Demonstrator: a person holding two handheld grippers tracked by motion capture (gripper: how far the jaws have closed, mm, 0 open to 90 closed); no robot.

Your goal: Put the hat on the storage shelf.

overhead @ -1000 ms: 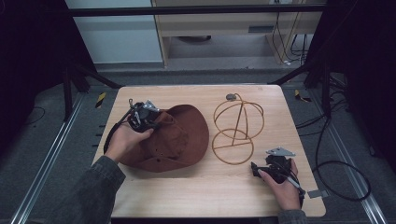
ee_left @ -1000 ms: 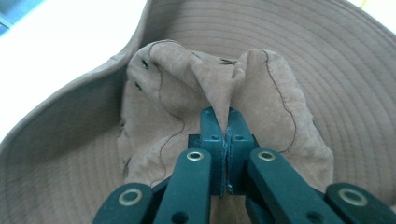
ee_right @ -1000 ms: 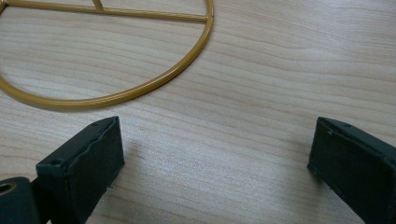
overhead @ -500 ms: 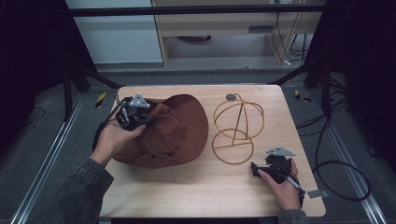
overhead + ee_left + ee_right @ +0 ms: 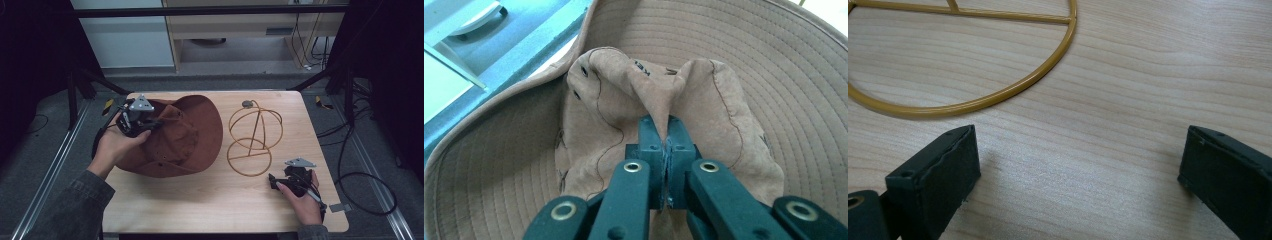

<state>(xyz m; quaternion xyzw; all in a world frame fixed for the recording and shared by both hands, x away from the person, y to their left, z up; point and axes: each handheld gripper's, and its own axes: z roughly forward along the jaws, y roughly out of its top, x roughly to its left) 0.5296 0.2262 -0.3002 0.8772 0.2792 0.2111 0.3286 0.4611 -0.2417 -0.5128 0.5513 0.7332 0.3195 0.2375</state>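
Observation:
A brown wide-brimmed hat (image 5: 185,135) sits at the left middle of the wooden table (image 5: 210,200), its left side lifted. My left gripper (image 5: 145,125) is shut on a fold of the hat's crown. In the left gripper view the pads (image 5: 651,135) pinch that fold of the hat (image 5: 724,100), with the brim spreading around it. A gold wire hat stand (image 5: 255,135) stands upright to the right of the hat. My right gripper (image 5: 274,181) rests open near the front right edge, just short of the stand's base ring (image 5: 998,95), with bare wood between its jaws (image 5: 1078,165).
Black frame poles (image 5: 82,87) stand at the table's far corners. Cables (image 5: 360,175) trail over the floor on the right. A small grey tag (image 5: 341,207) lies at the front right corner. A cabinet stands behind the table.
My left hand has risen with the hat's crown in its grip, and the hat's left side has come up off the table. The right hand has not moved.

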